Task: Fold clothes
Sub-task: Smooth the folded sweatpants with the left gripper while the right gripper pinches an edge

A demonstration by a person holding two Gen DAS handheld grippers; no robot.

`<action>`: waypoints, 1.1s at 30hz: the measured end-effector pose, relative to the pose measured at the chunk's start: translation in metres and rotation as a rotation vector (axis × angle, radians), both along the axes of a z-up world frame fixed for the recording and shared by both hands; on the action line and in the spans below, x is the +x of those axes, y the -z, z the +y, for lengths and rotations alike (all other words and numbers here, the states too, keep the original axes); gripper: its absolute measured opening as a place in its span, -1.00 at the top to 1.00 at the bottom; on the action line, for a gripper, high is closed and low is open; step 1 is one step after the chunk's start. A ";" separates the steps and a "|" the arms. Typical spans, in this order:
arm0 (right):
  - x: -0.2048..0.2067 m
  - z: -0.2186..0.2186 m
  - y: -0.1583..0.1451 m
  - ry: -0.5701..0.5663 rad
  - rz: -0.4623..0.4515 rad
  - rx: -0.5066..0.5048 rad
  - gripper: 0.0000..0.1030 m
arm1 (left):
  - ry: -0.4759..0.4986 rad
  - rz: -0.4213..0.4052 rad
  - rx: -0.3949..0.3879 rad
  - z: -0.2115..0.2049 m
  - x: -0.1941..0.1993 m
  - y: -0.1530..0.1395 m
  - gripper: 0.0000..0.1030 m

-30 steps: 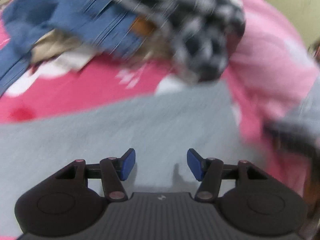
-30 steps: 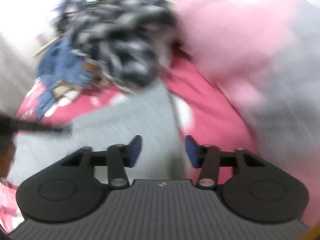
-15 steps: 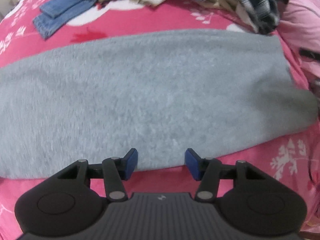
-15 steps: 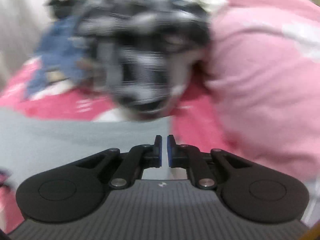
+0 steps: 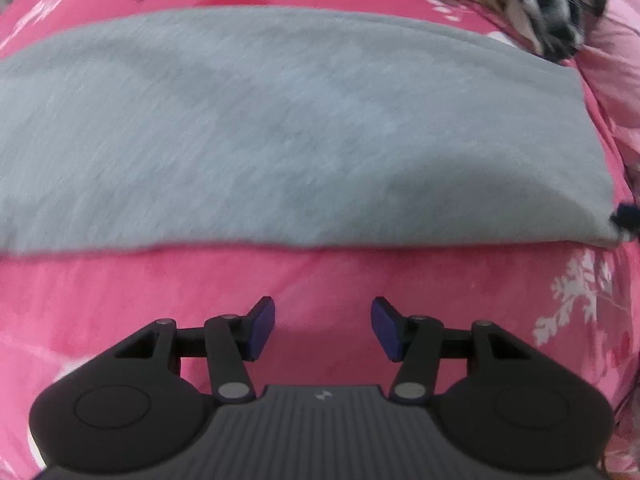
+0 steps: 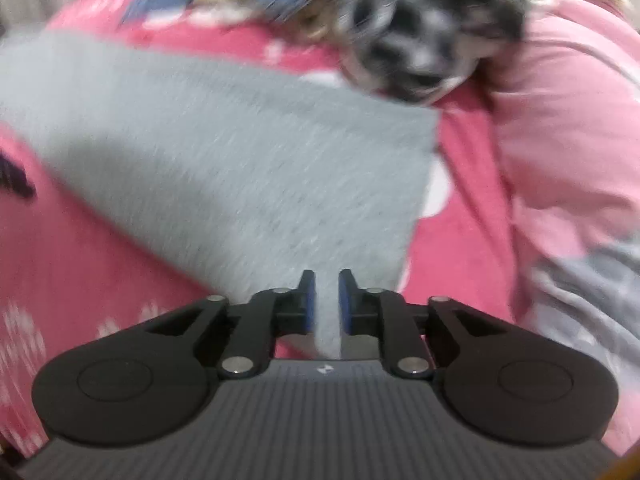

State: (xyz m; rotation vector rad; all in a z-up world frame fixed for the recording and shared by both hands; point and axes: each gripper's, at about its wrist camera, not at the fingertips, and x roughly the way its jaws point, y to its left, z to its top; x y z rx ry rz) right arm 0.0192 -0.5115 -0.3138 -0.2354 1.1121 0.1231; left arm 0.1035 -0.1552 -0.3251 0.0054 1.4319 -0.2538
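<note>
Grey cloth point(image 5: 296, 128) lying flat on pink blanket point(image 5: 120, 300) — left gripper point(image 5: 323, 330) hovering spread before its near edge; right gripper point(image 6: 327, 304) parting, a cloth corner sitting between its jaws.

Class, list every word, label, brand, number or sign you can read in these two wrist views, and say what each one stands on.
No readable words or numbers in either view.
A small pale logo mark on the left gripper body, a symbol without letters.
The same mark on the right gripper body, blurred.
White flower prints on the pink bedspread, not text.
The grey garment bears no label.
</note>
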 end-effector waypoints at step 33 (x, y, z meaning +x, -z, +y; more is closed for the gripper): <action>0.160 0.240 -0.029 -0.101 -0.040 0.039 0.11 | -0.114 -0.372 0.171 0.246 0.106 -0.029 -0.07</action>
